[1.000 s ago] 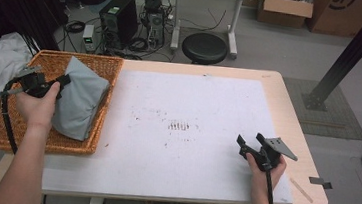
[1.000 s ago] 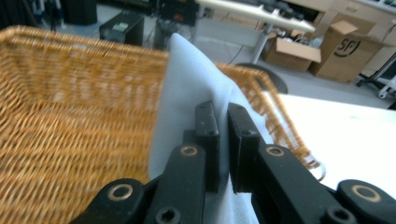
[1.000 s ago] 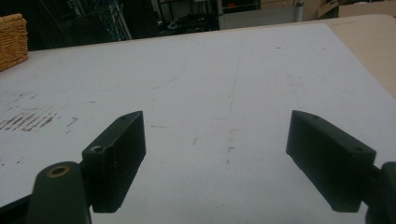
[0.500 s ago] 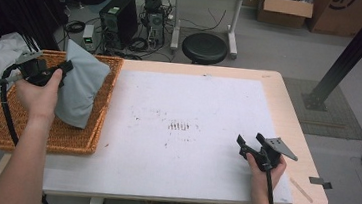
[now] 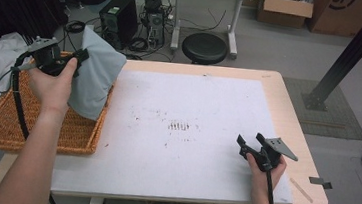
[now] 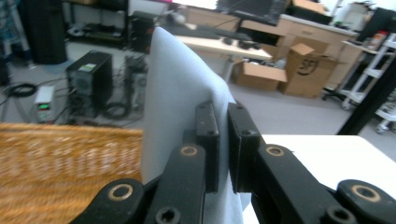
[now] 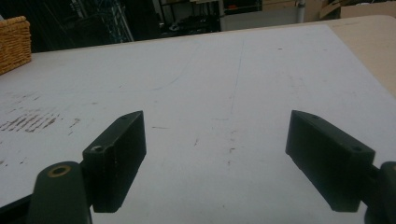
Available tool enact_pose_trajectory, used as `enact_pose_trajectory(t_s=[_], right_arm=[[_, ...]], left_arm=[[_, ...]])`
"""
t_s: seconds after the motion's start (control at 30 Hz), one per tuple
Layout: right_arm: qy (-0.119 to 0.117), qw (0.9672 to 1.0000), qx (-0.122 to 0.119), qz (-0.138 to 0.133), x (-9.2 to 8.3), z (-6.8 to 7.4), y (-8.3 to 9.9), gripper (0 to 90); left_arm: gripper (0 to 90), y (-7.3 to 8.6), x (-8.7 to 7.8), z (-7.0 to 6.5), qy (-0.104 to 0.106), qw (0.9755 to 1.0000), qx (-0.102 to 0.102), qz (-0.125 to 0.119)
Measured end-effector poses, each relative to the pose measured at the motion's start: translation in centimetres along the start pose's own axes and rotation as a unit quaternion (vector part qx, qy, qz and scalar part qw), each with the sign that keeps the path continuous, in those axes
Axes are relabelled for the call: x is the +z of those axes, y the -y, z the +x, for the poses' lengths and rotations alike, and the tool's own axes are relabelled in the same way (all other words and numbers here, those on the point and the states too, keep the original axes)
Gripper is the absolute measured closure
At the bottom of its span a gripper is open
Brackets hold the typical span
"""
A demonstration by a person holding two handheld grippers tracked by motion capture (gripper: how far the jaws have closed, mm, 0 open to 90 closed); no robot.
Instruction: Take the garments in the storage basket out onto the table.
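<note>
**Cloth out of the basket, headed for the mat**

High view: left gripper [image 5: 75,57] up above the wicker basket [image 5: 41,128], jaws pinched shut on the upper edge of a grey cloth [image 5: 96,79]. Cloth hanging free, bulk draped down over the basket's right rim, lower hem seemingly close to the weave. Right gripper [image 5: 250,141] resting low near the front right of the white mat [image 5: 194,98], jaws spread, nothing between them. Judged best for the step in hand: lift until the hem clears the rim, then carry across to the mat without dragging — a snag on the wicker could tug the fabric out of the pinch. Grip near one edge means a long drape, so a steady swing rather than a quick one.

Left gripper view: two black pads nearly together, a thin fold of the cloth [image 6: 177,93] clamped between them and rising above as a pale peak. Basket [image 6: 56,158] blurred at lower left, table edge [image 6: 327,149] at right. Hold looks narrow — only a little fabric inside, so worth keeping the squeeze firm.

Right gripper view: jaws wide apart, clear of everything, mat [image 7: 210,84] bare between them, corner of the basket [image 7: 14,42] far off at upper left. Well placed to take a second corner once the cloth arrives.
</note>
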State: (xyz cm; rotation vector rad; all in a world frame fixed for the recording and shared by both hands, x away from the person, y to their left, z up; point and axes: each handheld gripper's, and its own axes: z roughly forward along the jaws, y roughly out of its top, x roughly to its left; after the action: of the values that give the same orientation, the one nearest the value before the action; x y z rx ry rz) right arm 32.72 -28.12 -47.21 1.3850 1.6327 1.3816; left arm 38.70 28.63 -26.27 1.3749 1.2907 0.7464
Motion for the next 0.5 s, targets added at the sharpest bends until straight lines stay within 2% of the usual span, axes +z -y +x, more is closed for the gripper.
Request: enact_pose_trajectory(t_s=[0.03, 0.07, 0.13, 0.17, 0.2, 0.37, 0.4, 0.43, 0.5], right_arm=[[0.0, 1.0, 0.0, -0.001, 0.0, 0.0, 0.0, 20.2], [-0.001, 1.0, -0.001, -0.001, 0.0, 0.0, 0.0, 20.2], [-0.001, 1.0, -0.001, -0.002, 0.0, 0.0, 0.0, 20.2], [-0.001, 1.0, 0.0, -0.002, 0.0, 0.0, 0.0, 20.2], [-0.001, 1.0, 0.0, -0.002, 0.0, 0.0, 0.0, 20.2], [-0.003, 1.0, 0.003, -0.003, -0.1, -0.1, 0.0, 20.2], [-0.003, 1.0, 0.003, -0.003, -0.1, -0.1, 0.0, 20.2], [-0.004, 1.0, 0.002, -0.003, -0.1, -0.1, 0.0, 20.2], [-0.004, 1.0, 0.003, -0.004, -0.1, -0.1, 0.0, 20.2]], left_arm=[[84.8, -0.2, 0.3, -1.2, 0.013, 0.9999, 0.007, -0.001], [84.8, -0.2, 0.3, -1.2, 0.013, 0.9999, 0.007, -0.001], [84.8, -0.4, 0.6, -2.4, 0.025, 0.9996, 0.013, -0.003], [84.8, -0.5, 0.9, -3.6, 0.036, 0.9992, 0.019, -0.001], [84.8, -0.5, 0.9, -3.6, 0.036, 0.9992, 0.019, -0.001], [84.8, -0.5, 2.2, -6.6, 0.059, 0.998, 0.023, 0.005], [84.8, -0.5, 2.2, -6.6, 0.059, 0.998, 0.023, 0.005], [84.8, -0.4, 2.6, -7.4, 0.064, 0.9977, 0.019, 0.008], [84.8, -0.3, 2.8, -7.9, 0.067, 0.9975, 0.02, 0.009]])
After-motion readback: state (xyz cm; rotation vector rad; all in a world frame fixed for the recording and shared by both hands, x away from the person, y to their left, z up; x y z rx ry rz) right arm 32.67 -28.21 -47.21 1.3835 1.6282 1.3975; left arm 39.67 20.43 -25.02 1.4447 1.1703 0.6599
